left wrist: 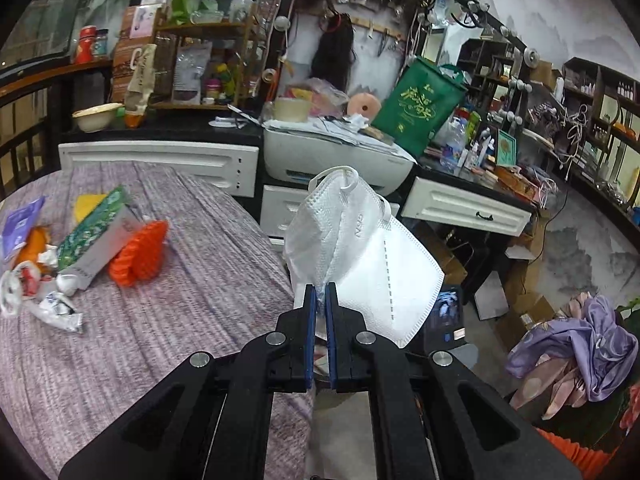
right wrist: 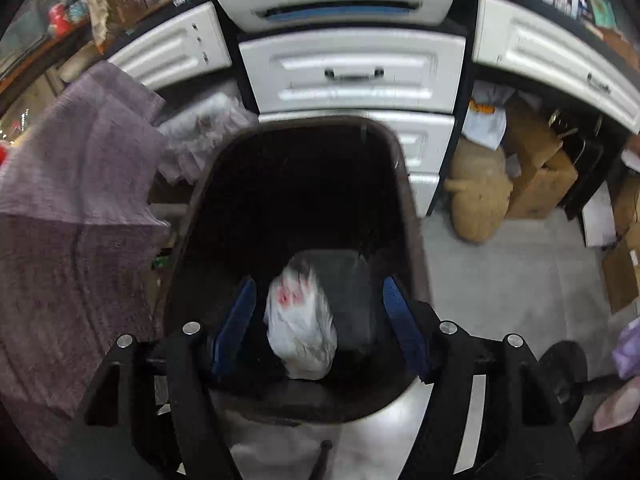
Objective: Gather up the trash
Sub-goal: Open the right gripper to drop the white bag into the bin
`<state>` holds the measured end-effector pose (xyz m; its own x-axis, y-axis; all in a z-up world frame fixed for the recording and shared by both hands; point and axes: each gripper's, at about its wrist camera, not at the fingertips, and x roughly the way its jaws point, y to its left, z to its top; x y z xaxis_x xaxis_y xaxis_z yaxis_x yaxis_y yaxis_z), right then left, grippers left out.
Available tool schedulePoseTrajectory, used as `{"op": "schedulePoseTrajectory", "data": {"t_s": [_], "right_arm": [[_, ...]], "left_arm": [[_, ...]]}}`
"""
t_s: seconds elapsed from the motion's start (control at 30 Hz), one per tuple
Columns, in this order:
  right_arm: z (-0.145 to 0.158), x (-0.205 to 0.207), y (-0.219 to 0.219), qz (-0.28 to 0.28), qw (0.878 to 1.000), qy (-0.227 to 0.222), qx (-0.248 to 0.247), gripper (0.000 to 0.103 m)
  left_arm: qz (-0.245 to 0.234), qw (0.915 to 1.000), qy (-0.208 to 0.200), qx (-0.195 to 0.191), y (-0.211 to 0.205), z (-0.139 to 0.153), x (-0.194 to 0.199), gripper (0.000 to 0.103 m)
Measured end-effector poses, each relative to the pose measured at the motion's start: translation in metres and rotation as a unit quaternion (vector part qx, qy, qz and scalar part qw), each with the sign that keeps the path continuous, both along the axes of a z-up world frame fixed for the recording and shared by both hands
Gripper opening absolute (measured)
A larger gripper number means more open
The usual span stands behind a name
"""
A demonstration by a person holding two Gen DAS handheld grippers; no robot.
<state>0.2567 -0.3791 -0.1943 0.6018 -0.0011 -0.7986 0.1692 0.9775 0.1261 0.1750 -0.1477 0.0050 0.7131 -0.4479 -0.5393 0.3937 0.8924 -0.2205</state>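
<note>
1. Over the bin (right wrist: 404, 184), my right tongs (right wrist: 320, 320) stand apart, a crumpled plastic bag (right wrist: 300, 320) loose between them.
2. My left tongs (left wrist: 320, 300) are clamped on a white mask (left wrist: 360, 248) beside the tabletop (left wrist: 200, 280).

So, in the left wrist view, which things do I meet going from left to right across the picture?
Purple packet → green box → orange piece → left gripper shut on the white mask → purple cloth.
</note>
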Motion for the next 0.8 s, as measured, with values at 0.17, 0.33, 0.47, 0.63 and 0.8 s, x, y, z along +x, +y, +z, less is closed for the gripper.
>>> {"op": "schedulePoseTrajectory", "data": {"t_s": [0.17, 0.33, 0.47, 0.63, 0.8], "right_arm": [[0.029, -0.026, -0.018, -0.016, 0.999, -0.041, -0.015, 0.080], [0.053, -0.053, -0.045, -0.042, 0.996, -0.071, -0.034, 0.083], [0.065, -0.076, -0.068, -0.064, 0.994, -0.082, -0.041, 0.083], [0.071, -0.095, -0.082, -0.076, 0.992, -0.088, -0.044, 0.083], [0.077, -0.110, -0.096, -0.094, 0.990, -0.093, -0.038, 0.083]], "left_arm": [[-0.016, 0.9998, 0.012, 0.007, -0.024, -0.009, 0.012, 0.006], [-0.033, 0.9988, 0.032, 0.018, -0.050, -0.022, 0.027, 0.006], [-0.039, 0.9977, 0.038, 0.041, -0.069, -0.034, 0.037, 0.006], [-0.038, 0.9953, 0.068, 0.057, -0.085, -0.057, 0.056, 0.006], [-0.036, 0.9915, 0.102, 0.072, -0.102, -0.083, 0.076, 0.006]]}}
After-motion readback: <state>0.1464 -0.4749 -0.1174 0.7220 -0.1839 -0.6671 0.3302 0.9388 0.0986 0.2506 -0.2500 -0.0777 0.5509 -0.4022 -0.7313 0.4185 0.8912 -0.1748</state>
